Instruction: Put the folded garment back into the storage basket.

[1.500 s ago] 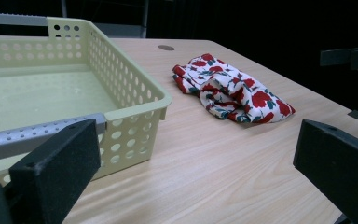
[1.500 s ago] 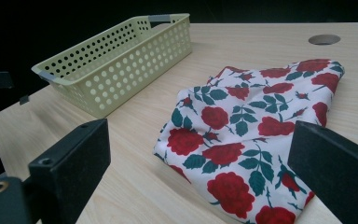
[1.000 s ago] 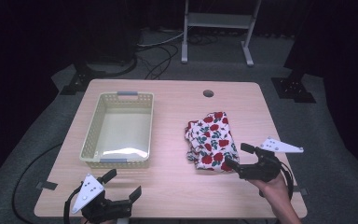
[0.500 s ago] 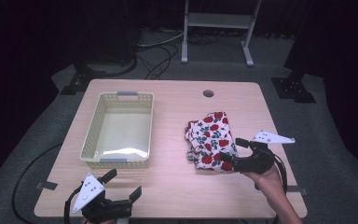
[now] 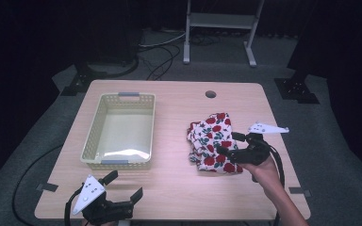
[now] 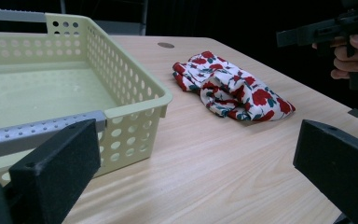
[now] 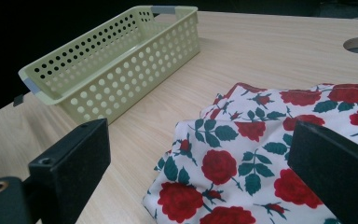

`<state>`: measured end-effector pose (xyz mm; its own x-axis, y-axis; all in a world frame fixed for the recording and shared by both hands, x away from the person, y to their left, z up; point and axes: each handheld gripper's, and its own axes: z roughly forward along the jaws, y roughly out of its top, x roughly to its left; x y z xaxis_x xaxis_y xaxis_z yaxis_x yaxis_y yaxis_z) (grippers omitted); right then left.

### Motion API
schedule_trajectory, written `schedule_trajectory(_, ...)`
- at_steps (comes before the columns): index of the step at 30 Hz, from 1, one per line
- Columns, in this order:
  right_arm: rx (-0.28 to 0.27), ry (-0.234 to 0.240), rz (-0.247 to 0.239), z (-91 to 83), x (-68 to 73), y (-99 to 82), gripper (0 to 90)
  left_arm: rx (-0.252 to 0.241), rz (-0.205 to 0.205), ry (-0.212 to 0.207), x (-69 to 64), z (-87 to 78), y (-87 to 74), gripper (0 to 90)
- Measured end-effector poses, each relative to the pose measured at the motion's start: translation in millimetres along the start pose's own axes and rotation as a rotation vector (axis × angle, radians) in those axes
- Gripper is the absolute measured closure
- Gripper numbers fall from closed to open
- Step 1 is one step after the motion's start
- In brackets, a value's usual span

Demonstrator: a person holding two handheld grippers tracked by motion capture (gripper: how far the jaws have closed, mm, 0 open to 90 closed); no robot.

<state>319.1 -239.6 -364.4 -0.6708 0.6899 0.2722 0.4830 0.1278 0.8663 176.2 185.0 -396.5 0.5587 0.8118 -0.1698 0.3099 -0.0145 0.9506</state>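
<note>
Dark floor and black drapes surround a pale wooden table (image 5: pixel 169 188) with one round hole (image 5: pixel 210 94) near its far edge. On the table's left half sits one pale yellow perforated plastic basket (image 5: pixel 120 129) with grey handles at both short ends; its inside is bare, nothing lying in it. To its right, well apart from the basket, lies one crumpled white cloth printed with red roses and green leaves (image 5: pixel 210 141), resting flat on the tabletop, outside the basket. Two grippers are in view. The left gripper (image 5: pixel 125 184) sits at the table's near edge, in front of the basket, its jaws spread wide with nothing between them. The right gripper (image 5: pixel 229 143), held in a hand (image 5: pixel 263 170), is at the cloth's right edge, jaws parted over the fabric, not clamped on it.
</note>
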Motion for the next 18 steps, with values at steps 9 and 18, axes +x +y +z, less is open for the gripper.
schedule_trajectory(9, 0.013, -0.001, 0.012, 8.0, -5.0, 8.8, 5.0, 0.002, 0.002, -0.001, 0.0, 0.2, -0.1, 0.0)
schedule_trajectory(18, 0.029, 0.002, 0.015, 15.1, -8.6, 17.5, 5.0, 0.002, 0.000, -0.002, -0.1, 0.5, -0.2, 0.0)
